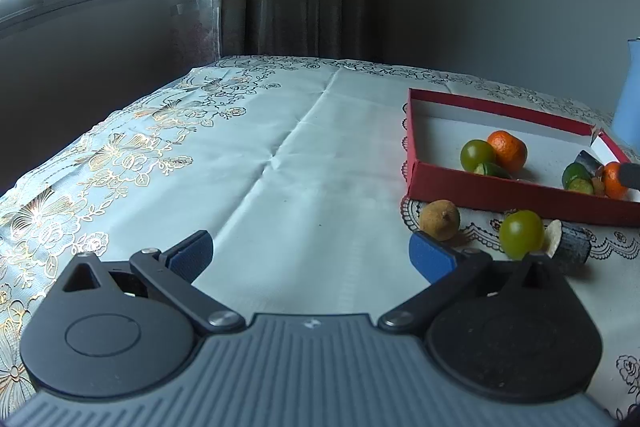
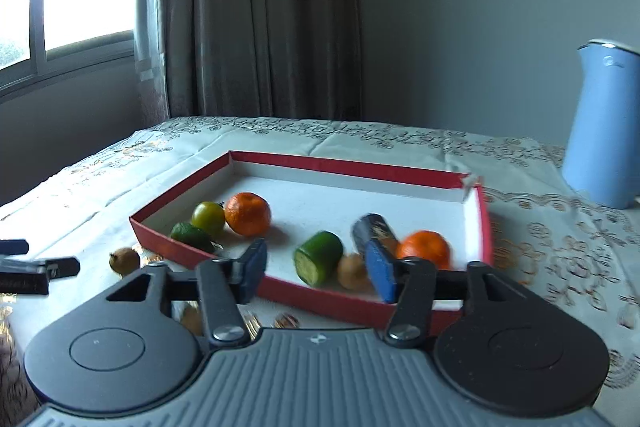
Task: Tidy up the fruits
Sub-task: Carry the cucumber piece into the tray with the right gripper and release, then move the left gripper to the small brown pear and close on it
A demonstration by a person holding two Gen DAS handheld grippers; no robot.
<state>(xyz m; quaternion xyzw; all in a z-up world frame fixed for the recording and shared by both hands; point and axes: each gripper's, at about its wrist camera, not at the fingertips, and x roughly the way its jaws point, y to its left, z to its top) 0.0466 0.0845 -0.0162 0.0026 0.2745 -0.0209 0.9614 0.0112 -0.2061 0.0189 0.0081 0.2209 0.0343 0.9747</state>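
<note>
A red tray [image 2: 320,163] with a white floor holds an orange [image 2: 247,213], a green round fruit [image 2: 208,218] and a green cut piece [image 2: 188,233] on its left. On its right lie another green cut piece [image 2: 319,258], a small brown fruit [image 2: 352,271], a dark cylinder piece [image 2: 374,227] and a second orange [image 2: 426,249]. My right gripper [image 2: 318,269] is open over the tray's near wall, its pads pressing on nothing. My left gripper [image 1: 312,257] is open over bare cloth. Right of it, outside the tray [image 1: 500,189], lie a brown fruit [image 1: 440,221], a green round fruit [image 1: 520,233] and a dark cut piece [image 1: 572,247].
A flowered tablecloth [image 1: 240,147] covers the table. A blue kettle [image 2: 600,131] stands at the back right, beyond the tray's torn corner. Curtains and a window are behind the table. The cloth left of the tray is bare.
</note>
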